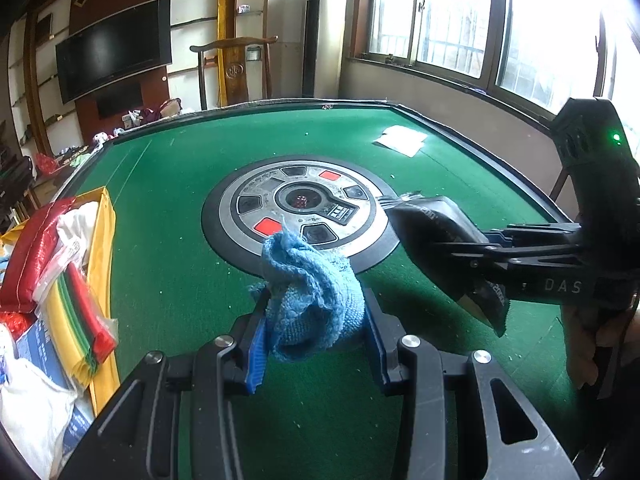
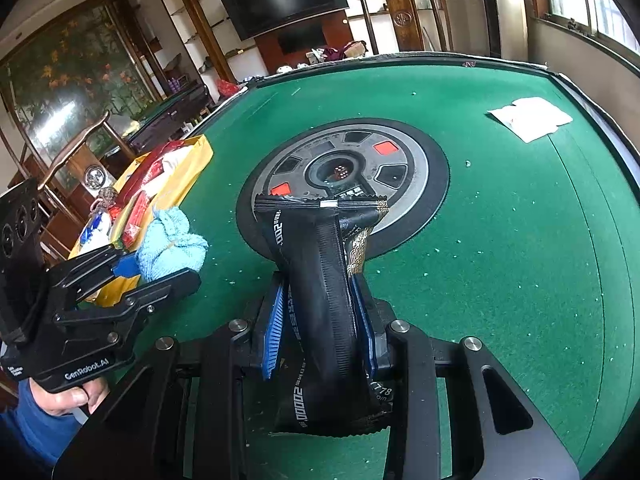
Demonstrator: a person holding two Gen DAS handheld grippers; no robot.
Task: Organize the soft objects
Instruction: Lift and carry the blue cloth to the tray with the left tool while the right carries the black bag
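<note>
A crumpled light-blue towel (image 1: 310, 292) is pinched between the blue pads of my left gripper (image 1: 316, 320), held above the green felt. The right wrist view shows the same towel (image 2: 172, 244) in the left gripper (image 2: 160, 268) at the left side. My right gripper (image 2: 324, 308) is shut on a black soft packet (image 2: 324, 280) with gold print, standing up between the pads. From the left wrist view that packet (image 1: 436, 236) sticks out of the right gripper (image 1: 472, 264) over the table's right half.
The green mahjong table (image 1: 180, 240) has a round metal centre panel (image 1: 300, 204) with red buttons. A yellow bag (image 1: 102, 240) full of packets and cloths sits at the left edge. White paper (image 1: 400, 140) lies far right. A hand (image 2: 68, 396) grips the left handle.
</note>
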